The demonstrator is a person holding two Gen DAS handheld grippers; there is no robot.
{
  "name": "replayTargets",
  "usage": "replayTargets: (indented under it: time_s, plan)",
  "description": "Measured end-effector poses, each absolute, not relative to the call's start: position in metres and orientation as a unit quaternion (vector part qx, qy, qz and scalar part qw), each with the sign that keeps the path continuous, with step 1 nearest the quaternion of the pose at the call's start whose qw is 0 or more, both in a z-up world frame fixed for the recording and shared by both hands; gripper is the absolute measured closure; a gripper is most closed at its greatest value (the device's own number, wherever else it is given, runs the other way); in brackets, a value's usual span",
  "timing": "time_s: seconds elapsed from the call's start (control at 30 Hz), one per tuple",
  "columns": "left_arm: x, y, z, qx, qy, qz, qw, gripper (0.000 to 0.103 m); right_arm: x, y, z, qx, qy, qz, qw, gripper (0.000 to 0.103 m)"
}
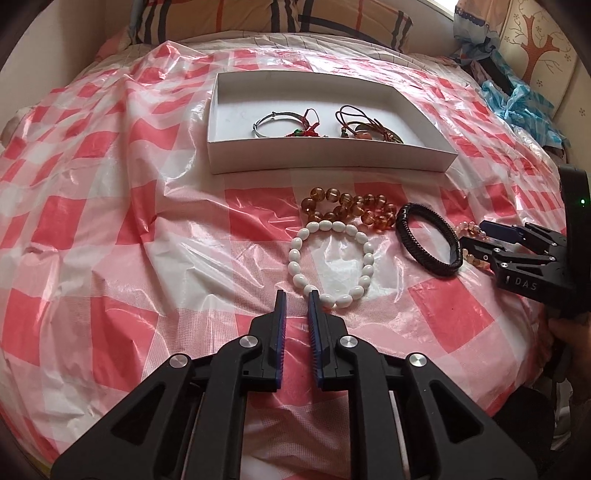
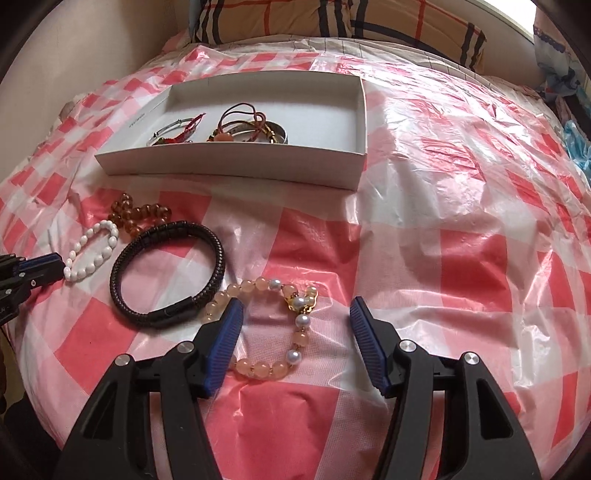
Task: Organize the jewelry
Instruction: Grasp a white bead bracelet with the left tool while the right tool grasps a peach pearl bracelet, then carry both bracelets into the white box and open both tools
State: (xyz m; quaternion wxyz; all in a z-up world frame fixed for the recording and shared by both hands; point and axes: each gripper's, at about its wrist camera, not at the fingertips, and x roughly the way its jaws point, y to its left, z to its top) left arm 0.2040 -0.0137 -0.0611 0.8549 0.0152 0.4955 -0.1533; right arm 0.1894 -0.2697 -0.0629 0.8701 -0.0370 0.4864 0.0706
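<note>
The left gripper [image 1: 297, 295] has its jaws nearly together, empty, its right tip touching the white bead bracelet [image 1: 332, 258]. The right gripper [image 2: 295, 308] stands spread, empty, over the peach bead bracelet [image 2: 266, 365], its left finger on the beads.

Left gripper [image 1: 296, 293], right gripper [image 2: 295, 306]: black frames, blue ribbed pads, silver screws.

glossy crinkled plastic sheet [image 1: 110, 221]; matt cardboard box [image 1: 325, 162]; smooth white beads [image 1: 332, 258]; braided black bracelet [image 1: 428, 240].

Red-white checked plastic sheet [image 1: 110, 229] over bed; plaid pillow [image 2: 332, 18] behind; blue crumpled plastic [image 1: 517, 99] right.
</note>
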Motion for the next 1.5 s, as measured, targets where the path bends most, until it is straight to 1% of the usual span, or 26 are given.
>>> replayTargets:
  time_s: [0.03,0.07,0.13,0.17,0.33,0.37,0.4,0.43,0.47,0.5,0.6,0.67,0.7,0.73,0.77,0.83,1.07,1.27,1.5]
  plan:
    - [0.203,-0.013,-0.060,0.013,0.496,-0.158,0.854,0.092,0.185,-0.267,-0.061,-0.049,0.484,0.075,0.870,0.060]
    - [0.201,-0.013,-0.058,0.009,0.496,-0.164,0.852,0.092,0.181,-0.264,-0.059,-0.060,0.482,0.080,0.871,0.064]
    - [0.193,-0.013,-0.051,0.009,0.491,-0.179,0.852,0.096,0.168,-0.263,-0.053,-0.058,0.473,0.105,0.873,0.087]
    - [0.188,-0.014,-0.046,0.010,0.485,-0.189,0.854,0.096,0.162,-0.265,-0.049,-0.040,0.468,0.127,0.873,0.092]
    - [0.189,-0.016,-0.037,0.018,0.475,-0.182,0.861,0.096,0.158,-0.272,-0.039,0.004,0.454,0.133,0.881,0.093]
    - [0.193,-0.014,-0.036,0.010,0.474,-0.173,0.863,0.096,0.162,-0.275,-0.039,0.016,0.457,0.128,0.880,0.091]
    - [0.197,-0.012,-0.035,0.003,0.473,-0.171,0.864,0.095,0.167,-0.278,-0.040,0.029,0.459,0.130,0.879,0.082]
    - [0.200,-0.012,-0.035,0.000,0.470,-0.168,0.867,0.095,0.170,-0.279,-0.040,0.038,0.457,0.129,0.879,0.068]
    - [0.205,-0.013,-0.035,0.004,0.466,-0.164,0.869,0.093,0.173,-0.278,-0.041,0.038,0.458,0.125,0.879,0.062]
    - [0.209,-0.015,-0.036,0.011,0.464,-0.162,0.871,0.090,0.177,-0.277,-0.043,0.035,0.460,0.125,0.878,0.059]
    - [0.224,-0.021,-0.049,0.027,0.472,-0.160,0.867,0.086,0.183,-0.274,-0.058,0.027,0.475,0.121,0.871,0.059]
    - [0.231,-0.026,-0.063,0.042,0.489,-0.158,0.857,0.086,0.179,-0.273,-0.063,0.024,0.471,0.118,0.874,0.062]
    - [0.230,-0.029,-0.069,0.050,0.492,-0.160,0.854,0.087,0.176,-0.273,-0.063,0.023,0.468,0.118,0.876,0.070]
    - [0.227,-0.032,-0.070,0.059,0.488,-0.160,0.856,0.089,0.174,-0.273,-0.062,0.019,0.466,0.116,0.877,0.082]
    - [0.224,-0.034,-0.069,0.066,0.486,-0.164,0.856,0.094,0.171,-0.273,-0.061,0.019,0.464,0.116,0.878,0.086]
    - [0.217,-0.035,-0.066,0.066,0.486,-0.172,0.854,0.096,0.165,-0.277,-0.058,0.031,0.462,0.121,0.878,0.094]
    - [0.184,-0.027,-0.042,0.011,0.480,-0.206,0.853,0.096,0.137,-0.296,-0.036,0.131,0.440,0.154,0.875,0.094]
    - [0.158,-0.022,-0.013,-0.023,0.453,-0.214,0.865,0.096,0.115,-0.299,-0.016,0.212,0.413,0.190,0.865,0.094]
    - [0.131,-0.026,0.024,-0.018,0.412,-0.214,0.886,0.096,0.092,-0.298,0.015,0.272,0.365,0.223,0.862,0.094]
